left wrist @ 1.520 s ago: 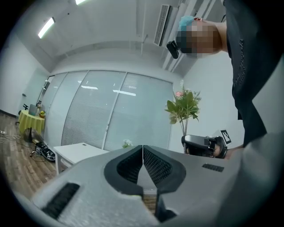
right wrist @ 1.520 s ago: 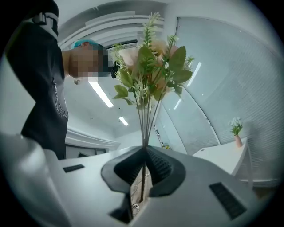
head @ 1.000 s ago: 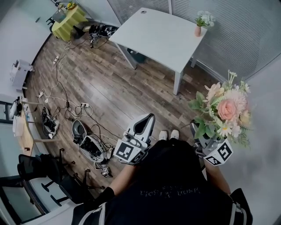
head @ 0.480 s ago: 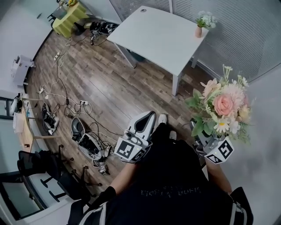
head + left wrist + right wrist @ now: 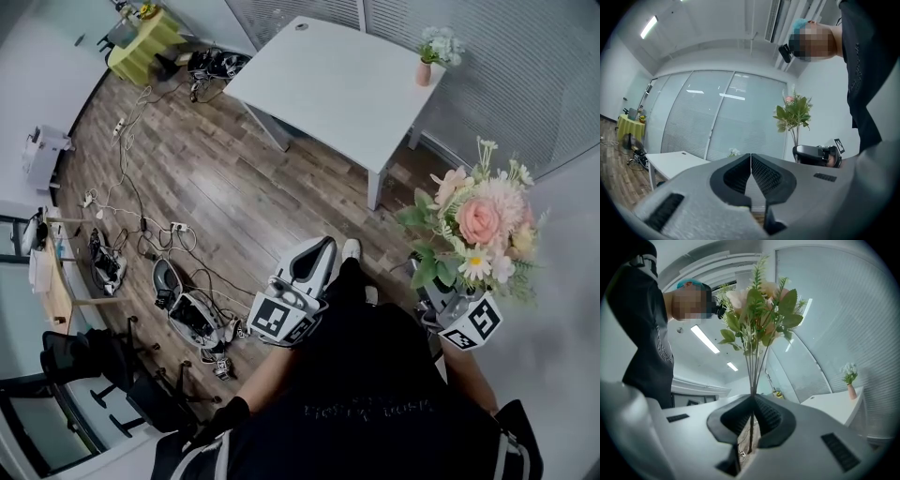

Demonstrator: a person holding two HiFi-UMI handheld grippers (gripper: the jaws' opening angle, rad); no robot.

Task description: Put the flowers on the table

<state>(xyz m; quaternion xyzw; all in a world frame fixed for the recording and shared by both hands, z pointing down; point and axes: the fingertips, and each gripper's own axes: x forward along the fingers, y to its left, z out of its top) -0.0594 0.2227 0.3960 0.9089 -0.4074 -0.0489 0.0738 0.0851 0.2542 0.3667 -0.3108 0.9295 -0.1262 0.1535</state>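
A bunch of pink, white and cream flowers (image 5: pixel 476 236) with green leaves stands upright at the right of the head view. My right gripper (image 5: pixel 433 291) is shut on its thin stems (image 5: pixel 753 376), which rise straight up from the closed jaws of my right gripper (image 5: pixel 753 398). My left gripper (image 5: pixel 323 249) hangs in front of the person's body, shut and empty; its jaw tips (image 5: pixel 750 155) meet with nothing between them. The white table (image 5: pixel 333 89) stands ahead across the wood floor. A small pink vase with pale flowers (image 5: pixel 429 56) sits at its far right corner.
Cables, power strips and gear (image 5: pixel 178 300) lie on the floor at the left. A yellow-covered table (image 5: pixel 145 47) stands at the far left. Slatted glass walls (image 5: pixel 506 66) run behind the white table. A black chair (image 5: pixel 84 361) is at lower left.
The person has stepped forward; the white table sits slightly closer and one foot has come forward. Both grippers keep their hold and pose, the flowers still upright.
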